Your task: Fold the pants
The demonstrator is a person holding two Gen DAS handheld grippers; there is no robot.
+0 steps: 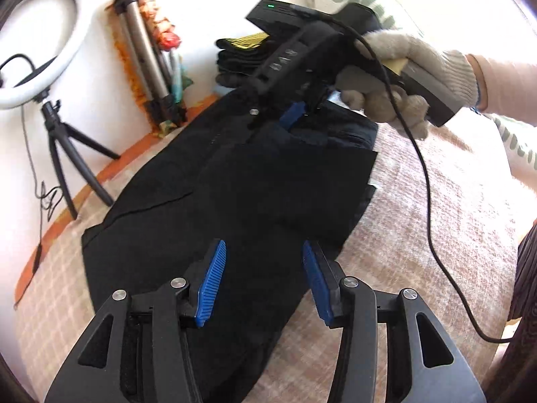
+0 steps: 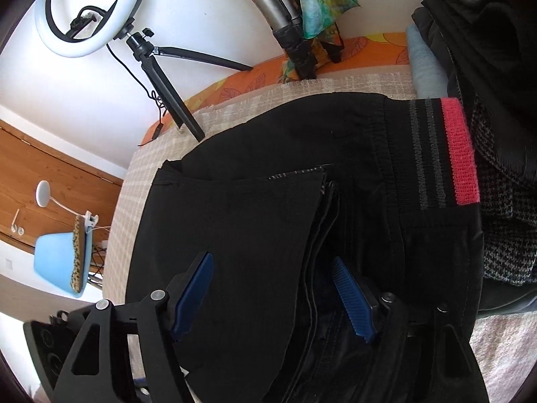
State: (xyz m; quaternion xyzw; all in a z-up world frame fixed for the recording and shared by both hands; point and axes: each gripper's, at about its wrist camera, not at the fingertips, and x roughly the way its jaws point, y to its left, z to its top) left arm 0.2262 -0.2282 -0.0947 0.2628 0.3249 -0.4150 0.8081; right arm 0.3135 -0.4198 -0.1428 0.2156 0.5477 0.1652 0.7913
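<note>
- I am looking at the black pants [image 1: 241, 181] lying partly folded on a pale checked blanket [image 1: 419, 235], with one leg panel lapped over the rest.
- I am holding the left gripper [image 1: 263, 280] just above the near end of the pants; its blue pads [image 1: 211, 282] are standing apart with only flat fabric showing below the gap, nothing pinched.
- I am holding the right gripper [image 2: 273, 297] low over the waist end; its jaws are spread wide, straddling the stacked folded edges, and I am not seeing the pads [image 2: 354, 299] pressing on cloth.
- From the left wrist view I am seeing the right gripper [image 1: 292, 114] carried by a gloved hand [image 1: 396, 77], its cable trailing across the blanket.
- The waistband [image 2: 436, 154], with grey stripes and a red stripe, is lying toward the far right, touching a pile of folded clothes [image 2: 496, 218].
- A ring light [image 2: 90, 10] on its small tripod is standing by the white wall beyond the blanket's edge.
</note>
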